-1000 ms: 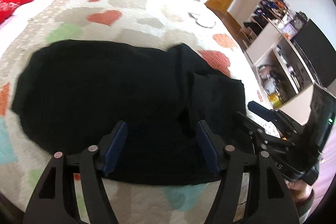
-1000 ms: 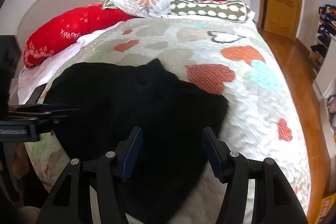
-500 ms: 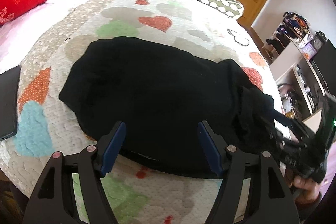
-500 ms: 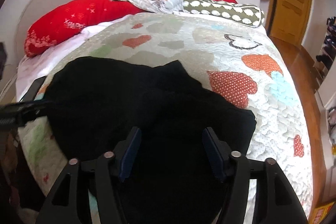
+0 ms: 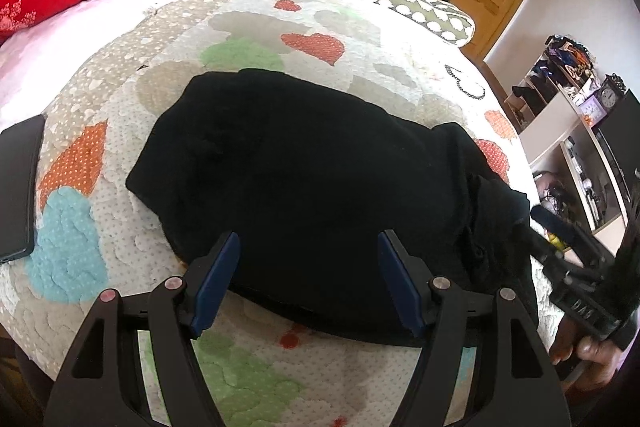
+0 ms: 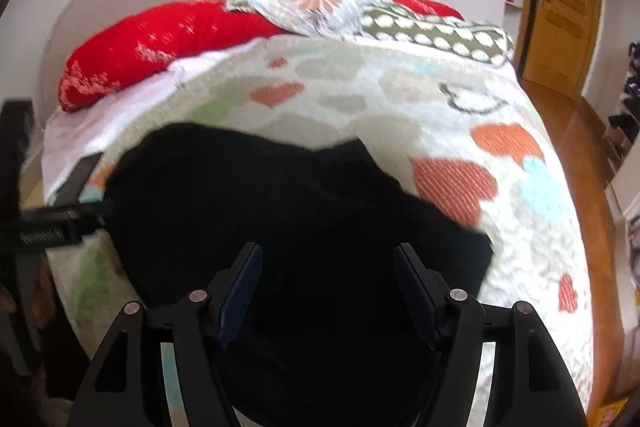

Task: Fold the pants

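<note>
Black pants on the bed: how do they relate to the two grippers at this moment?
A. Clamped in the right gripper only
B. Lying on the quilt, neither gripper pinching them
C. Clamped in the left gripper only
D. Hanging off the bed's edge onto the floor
B. The black pants lie in a heap on the quilt, and both the left gripper and the right gripper hover over them with jaws apart, pinching no cloth.

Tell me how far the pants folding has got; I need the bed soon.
Done: the black pants lie spread on the heart-patterned quilt, bunched and apparently doubled at one end. In hand: nothing; the left gripper and right gripper hover open over the near edge, gripping no cloth. Left: grasp an end, fold it over, and tidy the bundle.
</note>
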Demonstrator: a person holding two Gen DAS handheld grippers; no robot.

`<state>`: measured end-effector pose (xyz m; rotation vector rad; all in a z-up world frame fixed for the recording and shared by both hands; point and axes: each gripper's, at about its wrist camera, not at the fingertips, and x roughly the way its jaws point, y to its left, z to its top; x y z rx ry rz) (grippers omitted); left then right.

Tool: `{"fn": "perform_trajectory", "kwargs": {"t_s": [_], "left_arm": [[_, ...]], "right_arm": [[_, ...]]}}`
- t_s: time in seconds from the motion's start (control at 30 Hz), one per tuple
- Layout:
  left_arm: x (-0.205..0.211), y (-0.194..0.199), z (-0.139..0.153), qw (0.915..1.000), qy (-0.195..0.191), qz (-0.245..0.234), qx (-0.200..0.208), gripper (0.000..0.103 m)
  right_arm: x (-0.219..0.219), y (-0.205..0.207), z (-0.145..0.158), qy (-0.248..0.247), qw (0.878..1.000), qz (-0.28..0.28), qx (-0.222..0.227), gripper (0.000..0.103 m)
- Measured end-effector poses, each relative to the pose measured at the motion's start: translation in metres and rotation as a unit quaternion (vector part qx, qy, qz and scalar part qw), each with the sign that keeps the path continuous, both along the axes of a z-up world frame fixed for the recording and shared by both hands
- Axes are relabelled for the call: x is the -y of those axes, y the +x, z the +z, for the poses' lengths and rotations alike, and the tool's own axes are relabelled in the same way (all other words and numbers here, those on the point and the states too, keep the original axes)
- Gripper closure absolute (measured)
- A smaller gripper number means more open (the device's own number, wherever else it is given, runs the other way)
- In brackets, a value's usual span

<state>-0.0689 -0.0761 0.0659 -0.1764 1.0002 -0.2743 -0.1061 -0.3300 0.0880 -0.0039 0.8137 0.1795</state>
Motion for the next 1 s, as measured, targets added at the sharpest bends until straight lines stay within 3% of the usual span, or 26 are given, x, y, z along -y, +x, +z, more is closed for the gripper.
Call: {"fn": "perform_trajectory", "kwargs": {"t_s": [0.23, 0.33, 0.43, 0.6, 0.7, 0.9, 1.0], "left_arm": [[-0.035, -0.007, -0.002, 0.9963, -0.084, 0.014, -0.011, 0.027], [-0.045, -0.010, -0.002, 0.9974, -0.056, 0.044, -0.010, 0.021], [-0.056, -0.013, 0.000, 0.9962, -0.070, 0.051, -0.004, 0.019], [-0.066, 0.000, -0.015, 0.9939, -0.077, 0.073, -0.031, 0.019], [-0.064, 0.008, -0.026, 0.9923, -0.084, 0.076, -0.049, 0.019], [-0.063, 0.021, -0.033, 0.9915, -0.090, 0.084, -0.042, 0.015], [-0.064, 0.024, -0.036, 0.9912, -0.097, 0.082, -0.037, 0.009]], "right_arm": [[-0.038, 0.036, 0.006, 0.015, 0.998, 0.060, 0.002, 0.027], [-0.063, 0.054, 0.005, 0.002, 0.996, 0.090, -0.008, 0.023], [-0.086, 0.073, 0.005, -0.008, 0.993, 0.121, -0.010, 0.022], [-0.119, 0.106, 0.002, -0.001, 0.988, 0.155, -0.024, 0.021], [-0.144, 0.127, -0.003, -0.023, 0.982, 0.186, -0.031, 0.021], [-0.180, 0.161, -0.019, -0.032, 0.971, 0.233, -0.051, 0.020], [-0.195, 0.175, -0.035, -0.018, 0.964, 0.254, -0.073, 0.020]]}}
